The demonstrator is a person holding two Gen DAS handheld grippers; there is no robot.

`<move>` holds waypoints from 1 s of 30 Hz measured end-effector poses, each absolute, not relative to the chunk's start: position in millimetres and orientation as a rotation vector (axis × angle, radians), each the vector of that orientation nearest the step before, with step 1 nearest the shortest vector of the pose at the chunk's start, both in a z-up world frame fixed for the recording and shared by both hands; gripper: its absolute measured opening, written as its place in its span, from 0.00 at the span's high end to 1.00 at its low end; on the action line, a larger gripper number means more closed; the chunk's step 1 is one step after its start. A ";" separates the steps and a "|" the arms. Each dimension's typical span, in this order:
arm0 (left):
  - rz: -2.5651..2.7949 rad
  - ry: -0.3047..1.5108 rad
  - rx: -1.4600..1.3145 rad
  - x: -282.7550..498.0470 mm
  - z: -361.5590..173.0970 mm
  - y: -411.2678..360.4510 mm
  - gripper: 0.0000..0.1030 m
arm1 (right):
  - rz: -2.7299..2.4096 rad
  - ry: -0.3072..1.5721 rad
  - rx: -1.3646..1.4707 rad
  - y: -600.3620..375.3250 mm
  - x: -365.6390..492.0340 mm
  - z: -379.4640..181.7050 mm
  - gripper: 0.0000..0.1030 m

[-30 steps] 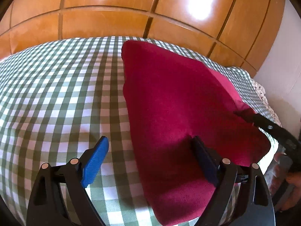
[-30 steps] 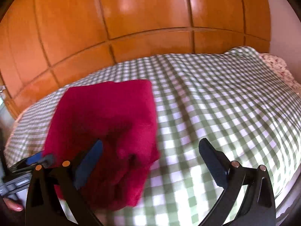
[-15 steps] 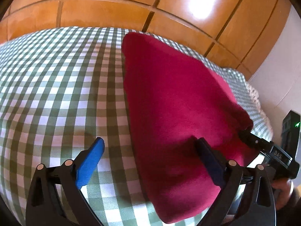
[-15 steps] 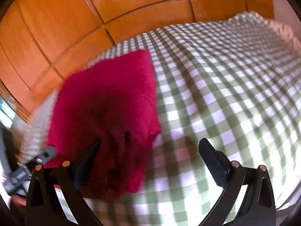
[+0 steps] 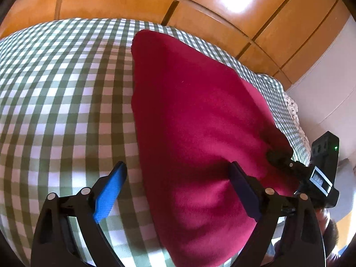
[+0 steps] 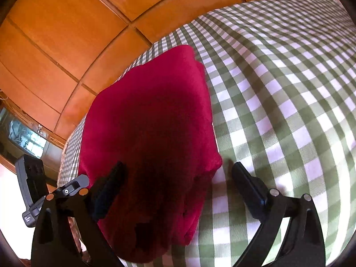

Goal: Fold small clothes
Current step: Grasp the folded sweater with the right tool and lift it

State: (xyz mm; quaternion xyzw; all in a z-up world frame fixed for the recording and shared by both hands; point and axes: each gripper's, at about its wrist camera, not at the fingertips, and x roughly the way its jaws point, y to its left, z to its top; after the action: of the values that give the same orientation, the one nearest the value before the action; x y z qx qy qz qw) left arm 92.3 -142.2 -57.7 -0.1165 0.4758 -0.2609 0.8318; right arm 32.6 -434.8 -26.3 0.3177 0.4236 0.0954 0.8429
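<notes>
A folded dark red garment lies flat on a green-and-white checked bed cover. My left gripper hovers low over the garment's near left edge; that edge runs between its jaws, which are closing a little, and the blue pads are not pressing it. My right gripper stands wide open over the near right corner of the garment, one finger above the cloth and one above the cover. In the left wrist view the right gripper's fingertip reaches the garment's right corner.
Orange wooden panels rise behind the bed. A floral fabric edges the bed on the right, below a white wall. The left gripper's body shows at the right wrist view's left edge.
Both grippers have come down and closer to the near end of the garment. The right wrist view has tilted, and the right gripper now reaches the garment's corner.
</notes>
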 end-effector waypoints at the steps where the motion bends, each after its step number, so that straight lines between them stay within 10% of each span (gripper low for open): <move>1: -0.550 1.009 -0.237 94.0 -57.0 -144.1 0.11 | 0.202 0.893 0.674 -435.7 34.4 -26.8 0.07; 30: -0.656 1.090 -0.341 105.1 -88.7 -155.2 0.11 | 0.308 0.848 0.667 -430.0 67.7 -36.5 0.22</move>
State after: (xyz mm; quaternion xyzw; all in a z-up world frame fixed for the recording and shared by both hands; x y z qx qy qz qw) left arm 105.1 -155.2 -88.7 -0.1584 0.5064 -0.3046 0.7910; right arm 67.7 -430.0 -36.5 0.3164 0.4020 0.1462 0.8467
